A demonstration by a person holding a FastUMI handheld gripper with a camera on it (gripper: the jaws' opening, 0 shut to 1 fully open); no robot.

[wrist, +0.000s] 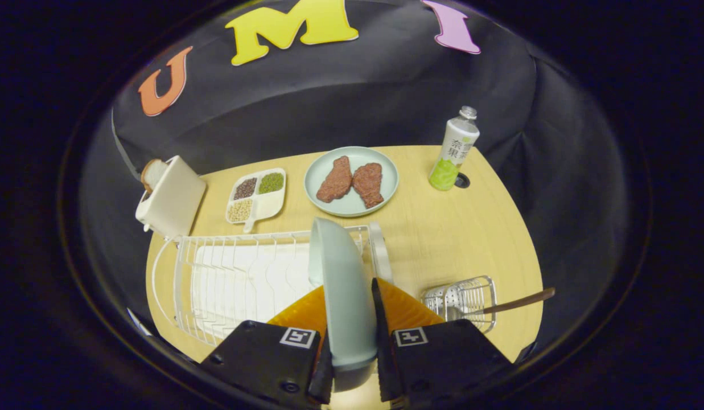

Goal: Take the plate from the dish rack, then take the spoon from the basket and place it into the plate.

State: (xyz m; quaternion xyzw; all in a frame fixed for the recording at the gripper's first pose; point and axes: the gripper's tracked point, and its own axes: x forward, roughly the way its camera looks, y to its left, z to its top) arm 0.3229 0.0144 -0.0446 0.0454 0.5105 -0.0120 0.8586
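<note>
Gripper (352, 364): lower centre; both fingers clamped on the plate's edge.
Plate (343, 285): pale blue-green, standing on edge between the fingers, over the right end of the dish rack (238, 279); its lower rim is hidden by the fingers.
Basket (462, 296): wire, lower right, partly covered by the right finger.
Spoon (519, 302): brown handle pointing right out of the basket; bowl hard to make out.
Table (443, 239): near edge cut off.
</note>
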